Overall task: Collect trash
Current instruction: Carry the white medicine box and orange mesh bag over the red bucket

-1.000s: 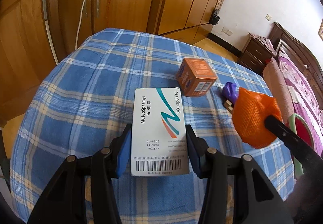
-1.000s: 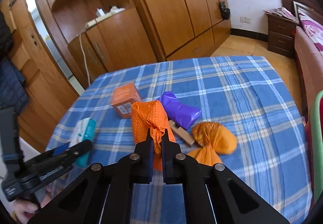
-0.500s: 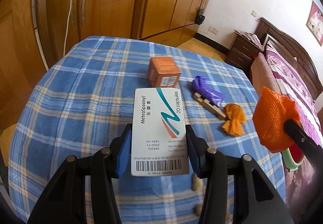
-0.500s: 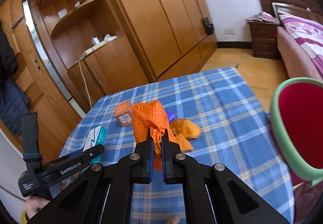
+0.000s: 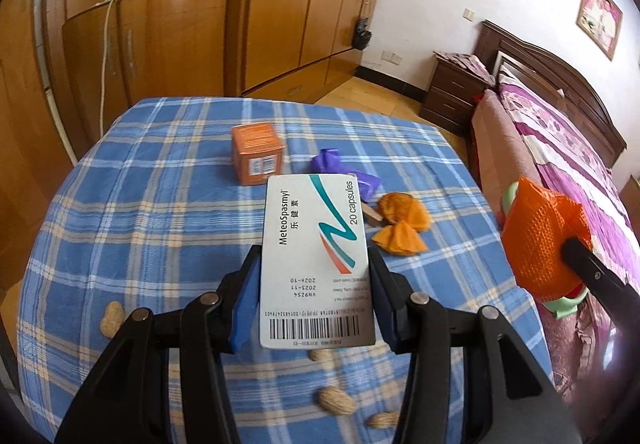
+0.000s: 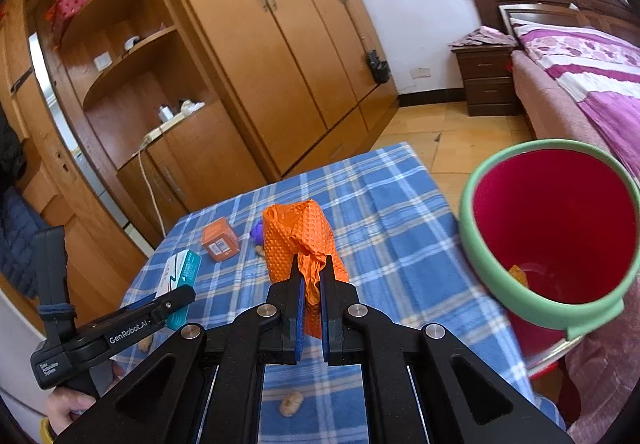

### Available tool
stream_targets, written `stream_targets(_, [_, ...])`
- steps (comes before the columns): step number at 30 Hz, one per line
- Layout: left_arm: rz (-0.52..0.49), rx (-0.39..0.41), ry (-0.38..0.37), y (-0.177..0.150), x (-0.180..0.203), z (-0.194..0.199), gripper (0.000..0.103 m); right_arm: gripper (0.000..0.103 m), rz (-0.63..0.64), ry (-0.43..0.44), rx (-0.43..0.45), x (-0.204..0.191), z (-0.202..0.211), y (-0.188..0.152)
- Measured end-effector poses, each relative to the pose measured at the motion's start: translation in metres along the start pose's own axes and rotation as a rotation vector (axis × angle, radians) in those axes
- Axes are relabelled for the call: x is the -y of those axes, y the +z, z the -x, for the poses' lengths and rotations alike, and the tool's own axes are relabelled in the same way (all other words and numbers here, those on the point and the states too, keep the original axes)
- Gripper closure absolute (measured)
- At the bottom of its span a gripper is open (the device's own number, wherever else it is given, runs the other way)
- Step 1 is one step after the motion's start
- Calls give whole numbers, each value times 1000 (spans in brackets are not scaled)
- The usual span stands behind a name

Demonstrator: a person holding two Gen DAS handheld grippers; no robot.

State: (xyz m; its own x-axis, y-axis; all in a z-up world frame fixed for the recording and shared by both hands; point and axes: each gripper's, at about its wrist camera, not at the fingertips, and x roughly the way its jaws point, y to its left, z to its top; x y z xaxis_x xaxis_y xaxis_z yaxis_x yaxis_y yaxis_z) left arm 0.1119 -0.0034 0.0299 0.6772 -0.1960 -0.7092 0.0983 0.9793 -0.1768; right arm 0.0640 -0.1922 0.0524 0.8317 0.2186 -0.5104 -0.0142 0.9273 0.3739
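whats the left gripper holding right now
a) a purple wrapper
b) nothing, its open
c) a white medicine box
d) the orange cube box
c: the left gripper is shut on the white medicine box, its pads pressed against both long sides, while the orange cube box and purple wrapper lie on the table.

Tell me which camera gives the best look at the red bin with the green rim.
The right wrist view. There the bin shows its whole open mouth and red inside, with a scrap at the bottom. In the left wrist view the orange mesh bag held in the right tongs hides nearly all of it; only slivers of green rim show.
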Motion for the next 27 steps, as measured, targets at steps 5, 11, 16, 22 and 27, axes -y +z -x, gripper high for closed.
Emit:
stream_targets(5, [-40, -2, -21, -2, 21, 2, 51, 97, -40, -20, 28, 17, 15, 0])
stream_targets(11, [-92, -14, -52, -3, 47, 0, 52, 97, -84, -42, 61, 38, 30, 1])
stream_targets(16, [-126, -24, -81, -3, 70, -3, 52, 97, -111, -78, 91, 56, 42, 2])
stream_targets(22, [-178, -34, -125, -2, 99, -8, 52, 97, -158, -122, 120, 80, 54, 0])
stream_targets(27, [-224, -49, -169, -1, 128, -15, 52, 97, -198, -158, 136, 99, 62, -1])
